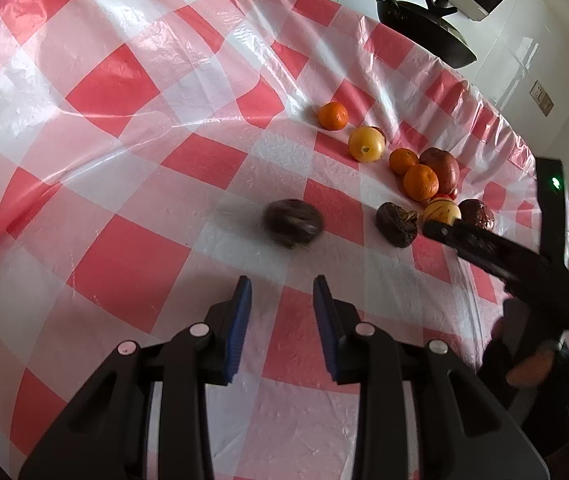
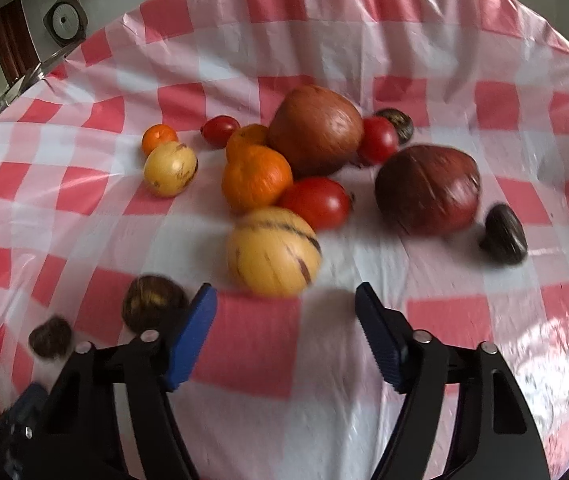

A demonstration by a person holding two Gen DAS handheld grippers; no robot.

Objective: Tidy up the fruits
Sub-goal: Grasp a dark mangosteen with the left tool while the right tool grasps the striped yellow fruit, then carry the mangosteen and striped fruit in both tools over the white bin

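Fruit lies on a red-and-white checked tablecloth (image 1: 124,92). In the left wrist view a blurred dark passion fruit (image 1: 293,222) sits just ahead of my left gripper (image 1: 281,280), whose jaws are drawn in to a narrow gap with nothing between them. Further right are oranges (image 1: 420,182), a yellow striped fruit (image 1: 441,210) and a pomegranate (image 1: 442,168). In the right wrist view my right gripper (image 2: 285,287) stands open just short of the yellow striped fruit (image 2: 272,250), its pads not touching it. Behind lie an orange (image 2: 256,180), a tomato (image 2: 316,202) and two pomegranates (image 2: 314,128) (image 2: 428,190).
Dark passion fruits (image 2: 154,306) (image 2: 50,336) lie left of the right gripper and another (image 2: 504,234) to its right. A black pan (image 1: 424,28) hangs past the table's far edge. A person's hand (image 1: 532,364) holds the right gripper at the lower right.
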